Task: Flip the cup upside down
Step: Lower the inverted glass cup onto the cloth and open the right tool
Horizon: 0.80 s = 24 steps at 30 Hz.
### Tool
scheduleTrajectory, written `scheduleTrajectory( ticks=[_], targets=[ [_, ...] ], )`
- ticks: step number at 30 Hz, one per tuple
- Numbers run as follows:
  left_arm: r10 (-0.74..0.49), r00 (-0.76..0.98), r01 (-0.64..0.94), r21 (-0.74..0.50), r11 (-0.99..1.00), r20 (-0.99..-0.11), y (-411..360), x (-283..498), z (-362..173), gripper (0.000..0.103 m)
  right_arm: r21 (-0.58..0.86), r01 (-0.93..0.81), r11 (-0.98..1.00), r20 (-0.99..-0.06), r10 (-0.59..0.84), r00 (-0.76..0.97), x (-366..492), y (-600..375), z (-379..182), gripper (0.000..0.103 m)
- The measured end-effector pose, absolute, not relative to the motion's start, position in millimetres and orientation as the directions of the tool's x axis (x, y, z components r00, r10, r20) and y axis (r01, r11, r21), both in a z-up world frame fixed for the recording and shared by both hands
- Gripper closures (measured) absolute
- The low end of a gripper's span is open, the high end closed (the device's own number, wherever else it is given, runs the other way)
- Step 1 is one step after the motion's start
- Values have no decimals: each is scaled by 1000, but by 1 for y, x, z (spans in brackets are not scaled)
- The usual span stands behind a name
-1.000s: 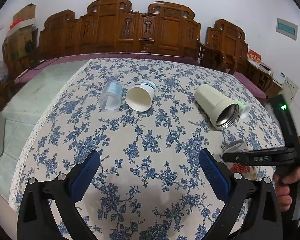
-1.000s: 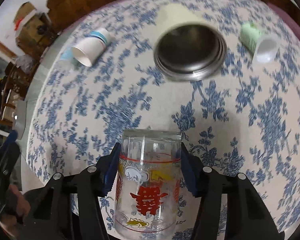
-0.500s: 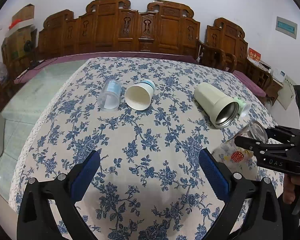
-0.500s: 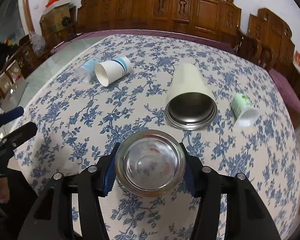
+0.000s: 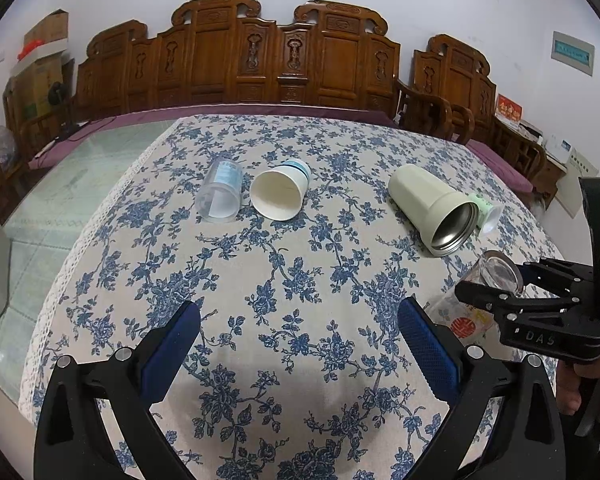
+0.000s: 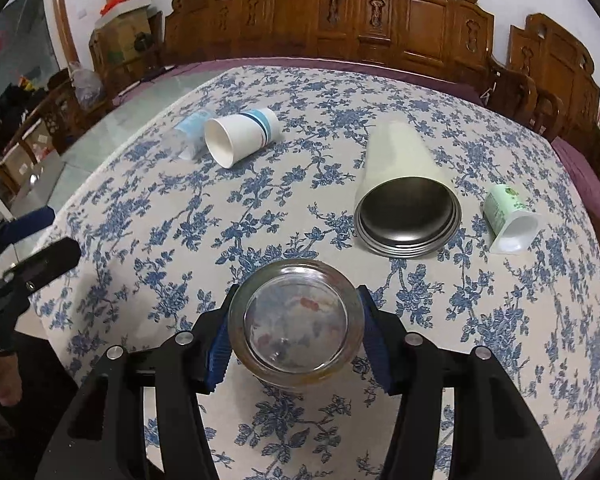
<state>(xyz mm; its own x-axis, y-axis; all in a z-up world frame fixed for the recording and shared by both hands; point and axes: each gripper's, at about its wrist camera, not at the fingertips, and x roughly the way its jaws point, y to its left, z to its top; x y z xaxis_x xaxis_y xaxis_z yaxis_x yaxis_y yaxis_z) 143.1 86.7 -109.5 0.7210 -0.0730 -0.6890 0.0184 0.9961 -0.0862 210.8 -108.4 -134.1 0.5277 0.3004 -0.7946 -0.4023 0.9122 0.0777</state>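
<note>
Far left on the floral tablecloth (image 5: 284, 280): a clear plastic cup (image 5: 219, 192) on its side, just beside a white paper cup (image 5: 278, 193) also on its side, mouth toward the near edge. Near left: left gripper (image 5: 300, 338), jaws spread wide and holding nothing, above bare cloth. Centre right: a cream metal tumbler (image 5: 432, 210) on its side, steel interior facing near; just to its right, a small green-and-white bottle (image 6: 508, 220) on its side. Near right: right gripper (image 6: 296, 330), blue pads clenched on the glass cup (image 6: 296, 322); the cup's thick base faces up and toward the camera, its printed wall sloping down to the tablecloth, tilted; rim contact with the cloth cannot be told
</note>
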Motion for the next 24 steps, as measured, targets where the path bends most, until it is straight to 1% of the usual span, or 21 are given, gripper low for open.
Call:
scheduleTrajectory(
  ticks=[2,4,5,9,11,13,15,18,21,24],
  targets=[
    [-72,720,18,-85,996,-690,87,143,-110,8,96,-404,910,-779,321,538,210,-111,-130,44],
    [-71,719,17,-84,996,-692,88,144,-111,8,105,-399,911,-772,328,545,209,-114,-128,38],
    [-71,718,16,-86,996,-693,88,144,-111,8,107,-395,912,-768,328,549,208,-116,-126,37],
    [-69,715,20,-79,997,-696,87,145,-112,8,120,-385,915,-749,338,569,200,-123,-121,25],
    [-64,713,19,-72,997,-699,86,145,-114,8,119,-379,918,-740,336,582,193,-125,-119,21],
    [-63,709,21,-69,997,-702,85,145,-115,8,112,-370,922,-730,328,599,185,-128,-117,10],
    [-58,706,20,-62,998,-706,83,144,-117,8,109,-358,928,-719,322,616,178,-132,-116,5],
    [-51,694,26,-46,999,-718,77,142,-121,8,108,-335,936,-702,310,641,165,-140,-114,3],
    [-49,679,37,-33,999,-733,68,138,-123,8,115,-300,947,-696,292,656,155,-150,-113,3],
    [-8,671,23,10,1000,-742,60,131,-124,8,131,-271,954,-682,285,674,144,-162,-110,3]
  ],
)
